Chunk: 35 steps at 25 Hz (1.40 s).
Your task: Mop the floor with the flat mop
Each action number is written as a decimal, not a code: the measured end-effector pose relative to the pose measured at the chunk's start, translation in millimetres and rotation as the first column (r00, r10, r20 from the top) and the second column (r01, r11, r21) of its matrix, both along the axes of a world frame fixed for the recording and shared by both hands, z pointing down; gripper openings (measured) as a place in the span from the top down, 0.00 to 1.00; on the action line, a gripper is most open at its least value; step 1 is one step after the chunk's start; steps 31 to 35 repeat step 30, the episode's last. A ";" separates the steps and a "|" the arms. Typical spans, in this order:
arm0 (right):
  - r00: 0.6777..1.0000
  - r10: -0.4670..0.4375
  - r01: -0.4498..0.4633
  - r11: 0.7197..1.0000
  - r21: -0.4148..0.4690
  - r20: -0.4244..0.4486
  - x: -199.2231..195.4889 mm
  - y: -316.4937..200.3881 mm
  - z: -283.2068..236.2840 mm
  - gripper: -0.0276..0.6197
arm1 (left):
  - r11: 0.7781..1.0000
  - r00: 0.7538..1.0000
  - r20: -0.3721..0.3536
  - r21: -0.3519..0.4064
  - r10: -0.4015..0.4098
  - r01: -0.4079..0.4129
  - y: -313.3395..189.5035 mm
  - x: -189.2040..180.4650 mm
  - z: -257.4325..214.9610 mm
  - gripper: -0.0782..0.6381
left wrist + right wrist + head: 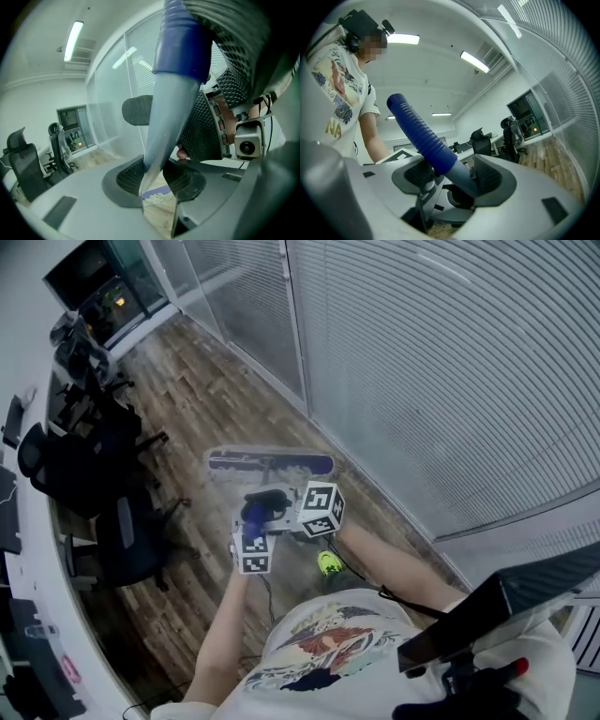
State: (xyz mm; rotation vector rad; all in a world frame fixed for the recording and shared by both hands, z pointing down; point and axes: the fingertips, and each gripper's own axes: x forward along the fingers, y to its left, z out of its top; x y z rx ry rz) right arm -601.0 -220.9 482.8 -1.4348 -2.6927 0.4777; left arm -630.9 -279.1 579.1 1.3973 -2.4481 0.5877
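The flat mop's head [270,463] lies on the wooden floor, close to the foot of the glass wall. Its grey handle with a blue ribbed grip [253,514] rises toward me. My left gripper [255,532] is shut on the handle, and my right gripper [289,506] is shut on it just beside. In the left gripper view the grey shaft [164,117] runs between the pads of the left gripper [155,178], with the mop head [157,193] below. In the right gripper view the blue grip [421,135] ends just above the right gripper [454,176], whose pads press on the shaft.
Black office chairs [103,521] and a long desk [19,549] line the left side. The glass wall with blinds [422,381] runs along the right. A yellow-green shoe [329,563] shows on the floor by my feet. More wooden floor [178,381] stretches beyond the mop.
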 end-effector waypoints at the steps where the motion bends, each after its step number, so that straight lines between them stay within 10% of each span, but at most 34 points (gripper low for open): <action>1: 1.000 0.002 -0.002 1.000 -0.001 -0.010 1.4 2.3 0.6 0.54 | 1.000 1.000 -0.002 -0.005 0.005 -0.005 2.4 2.0 0.8 0.75; 17: 0.992 0.120 -0.121 0.992 -0.028 -0.025 56.0 66.6 -11.6 0.54 | 0.996 0.996 -0.024 -0.009 0.083 -0.084 66.7 62.6 -9.8 0.75; 35: 0.992 0.126 -0.127 0.991 -0.036 -0.017 27.1 53.4 -29.3 0.54 | 0.994 0.994 -0.028 -0.004 0.105 -0.105 52.2 35.8 -25.1 0.75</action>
